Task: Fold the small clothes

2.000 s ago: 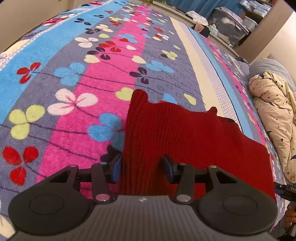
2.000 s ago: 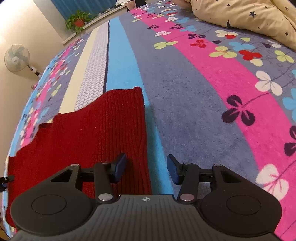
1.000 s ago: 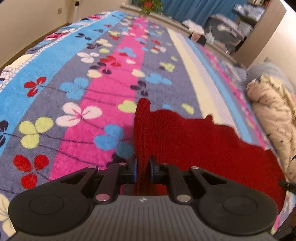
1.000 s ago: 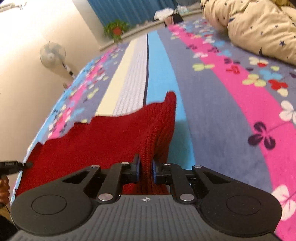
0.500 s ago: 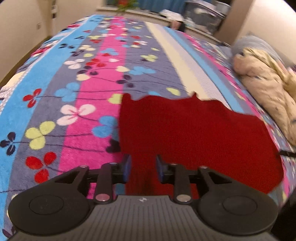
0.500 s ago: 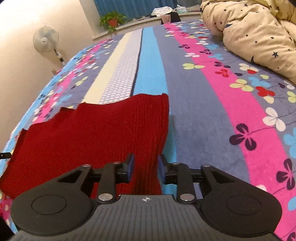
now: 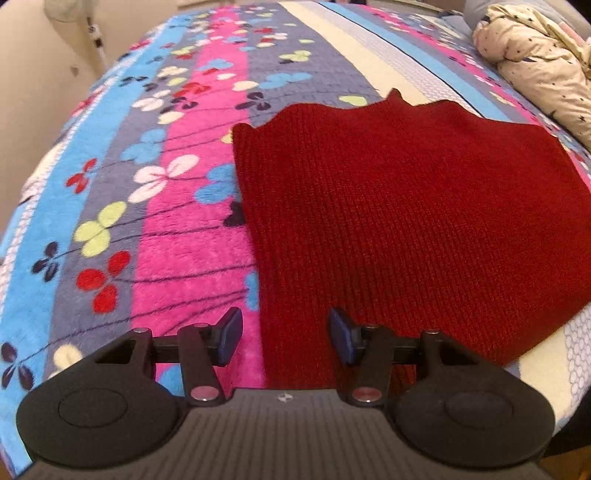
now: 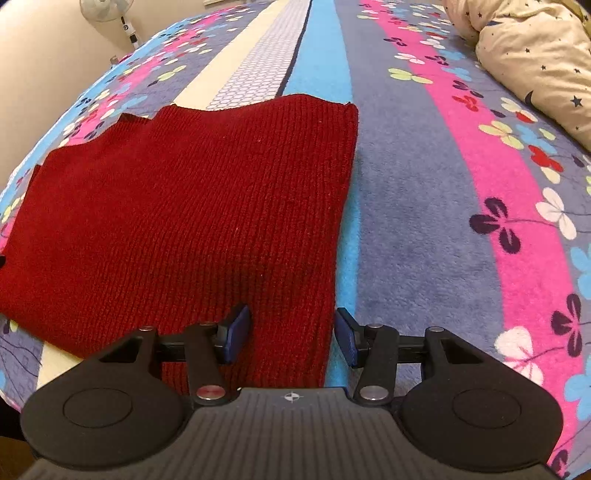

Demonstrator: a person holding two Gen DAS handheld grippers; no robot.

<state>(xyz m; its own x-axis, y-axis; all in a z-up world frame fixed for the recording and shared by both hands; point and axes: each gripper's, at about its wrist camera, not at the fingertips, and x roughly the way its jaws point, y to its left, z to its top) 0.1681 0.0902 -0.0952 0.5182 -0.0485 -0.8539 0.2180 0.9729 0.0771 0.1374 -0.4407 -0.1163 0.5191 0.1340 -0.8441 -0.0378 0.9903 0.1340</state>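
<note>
A dark red knitted garment (image 7: pixel 406 206) lies flat on the flowered bed cover; it also shows in the right wrist view (image 8: pixel 184 221). My left gripper (image 7: pixel 286 338) is open over the garment's near left edge, holding nothing. My right gripper (image 8: pixel 291 334) is open over the garment's near right edge, holding nothing. The garment's near hem is hidden under both gripper bodies.
The striped, flowered bed cover (image 7: pixel 166 229) spreads all around. A cream star-print quilt (image 7: pixel 535 62) is bunched at the far right, also in the right wrist view (image 8: pixel 535 55). A standing fan (image 8: pixel 107 9) is by the wall at the far left.
Both grippers were shut on the garment's edges one second ago, lifting them. Both have opened wide, and the garment now lies flat and spread out.
</note>
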